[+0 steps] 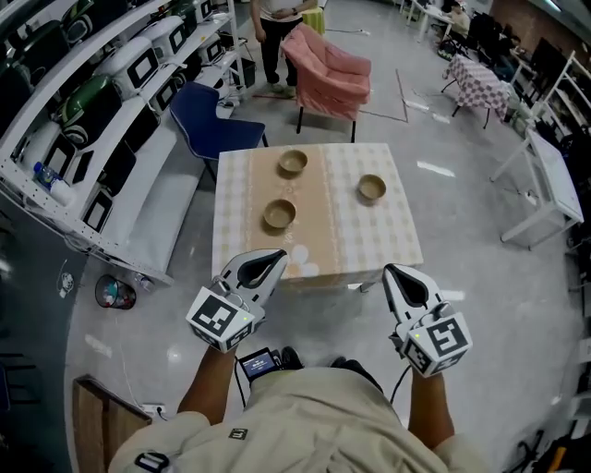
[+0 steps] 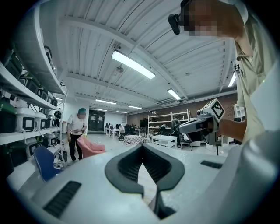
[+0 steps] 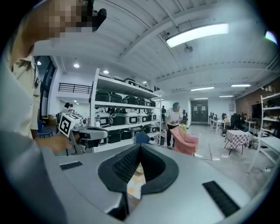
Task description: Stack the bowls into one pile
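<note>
Three tan bowls stand apart on the square table (image 1: 369, 242) with its checked cloth: one at the back (image 1: 293, 163), one in the middle left (image 1: 279, 214), one at the right (image 1: 372, 187). All three stand upright and look empty. My left gripper (image 1: 275, 256) hovers over the table's near left edge, shut and holding nothing. My right gripper (image 1: 392, 272) is level with the near right corner, off the table, also shut and holding nothing. In the left gripper view the jaws (image 2: 142, 146) meet; in the right gripper view (image 3: 140, 146) they meet too. Neither gripper view shows a bowl.
A blue chair (image 1: 211, 118) and a pink armchair (image 1: 328, 69) stand behind the table. A person (image 1: 277, 28) stands beyond them. Shelving with equipment (image 1: 83, 111) runs along the left. White tables (image 1: 545, 175) stand at the right.
</note>
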A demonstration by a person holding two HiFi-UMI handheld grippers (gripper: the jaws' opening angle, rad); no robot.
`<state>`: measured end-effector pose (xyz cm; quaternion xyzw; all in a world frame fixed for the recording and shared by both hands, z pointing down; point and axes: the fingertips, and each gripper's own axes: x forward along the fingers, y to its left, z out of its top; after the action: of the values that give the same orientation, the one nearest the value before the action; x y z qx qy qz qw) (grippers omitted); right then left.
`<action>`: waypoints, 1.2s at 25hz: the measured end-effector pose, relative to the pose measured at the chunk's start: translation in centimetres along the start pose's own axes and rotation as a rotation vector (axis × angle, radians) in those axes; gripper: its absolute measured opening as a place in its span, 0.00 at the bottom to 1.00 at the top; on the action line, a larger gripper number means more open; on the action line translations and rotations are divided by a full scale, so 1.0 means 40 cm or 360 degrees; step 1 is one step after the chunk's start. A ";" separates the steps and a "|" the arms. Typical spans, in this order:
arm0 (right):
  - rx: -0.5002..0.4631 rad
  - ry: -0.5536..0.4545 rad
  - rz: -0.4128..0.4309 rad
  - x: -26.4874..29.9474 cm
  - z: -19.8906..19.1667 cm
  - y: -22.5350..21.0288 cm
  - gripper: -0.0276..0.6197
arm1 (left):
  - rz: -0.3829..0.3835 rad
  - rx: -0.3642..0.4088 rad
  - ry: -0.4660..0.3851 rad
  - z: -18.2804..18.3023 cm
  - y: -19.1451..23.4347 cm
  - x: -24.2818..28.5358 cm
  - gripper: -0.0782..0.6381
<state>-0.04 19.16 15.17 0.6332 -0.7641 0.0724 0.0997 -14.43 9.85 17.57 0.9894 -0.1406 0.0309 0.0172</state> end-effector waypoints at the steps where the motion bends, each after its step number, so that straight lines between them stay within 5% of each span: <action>1: -0.0001 0.0001 -0.0008 0.011 0.004 -0.007 0.05 | -0.0001 -0.0008 0.0005 -0.005 0.013 0.007 0.12; 9: 0.0036 0.0037 0.0027 0.103 -0.012 -0.092 0.05 | 0.0015 -0.0035 0.0062 -0.038 0.077 0.091 0.12; 30: 0.0021 0.0038 0.0494 0.490 -0.001 -0.476 0.05 | 0.0562 -0.0098 0.0223 -0.117 0.361 0.416 0.12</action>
<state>15.16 -3.10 19.70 0.5071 -0.8512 0.0994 0.0922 -2.78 -8.40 23.69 0.9439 -0.3113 0.0980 0.0516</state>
